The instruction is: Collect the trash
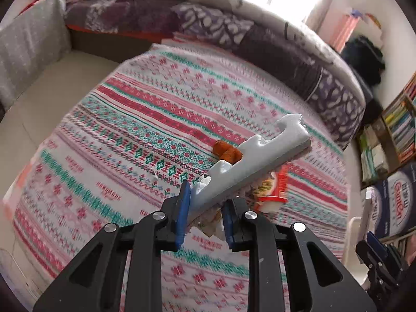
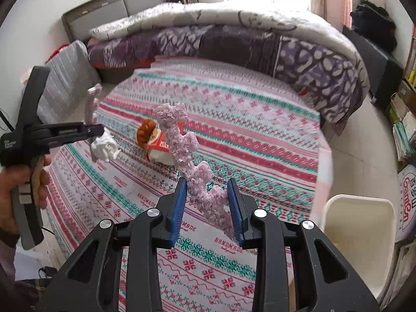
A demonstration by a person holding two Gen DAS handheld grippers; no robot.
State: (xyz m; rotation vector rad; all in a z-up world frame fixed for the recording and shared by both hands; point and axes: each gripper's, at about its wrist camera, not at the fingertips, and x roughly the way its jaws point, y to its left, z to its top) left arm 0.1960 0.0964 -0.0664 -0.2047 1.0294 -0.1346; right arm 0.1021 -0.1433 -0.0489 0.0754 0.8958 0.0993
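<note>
Trash: left gripper [image 1: 205,208] clamped on white notched strip [image 1: 260,156] plus crumpled tissue [image 2: 104,148]; right gripper [image 2: 208,205] clamped on fuzzy pink strip [image 2: 182,140]. Both lifted above patterned cloth [image 2: 260,130]. White bin [image 2: 361,234] beside.

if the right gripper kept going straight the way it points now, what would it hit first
Probably the patterned bedspread. The right gripper, shut on a fuzzy pink strip, aims down towards the red snack packet and orange peel; depth is unclear.
</note>
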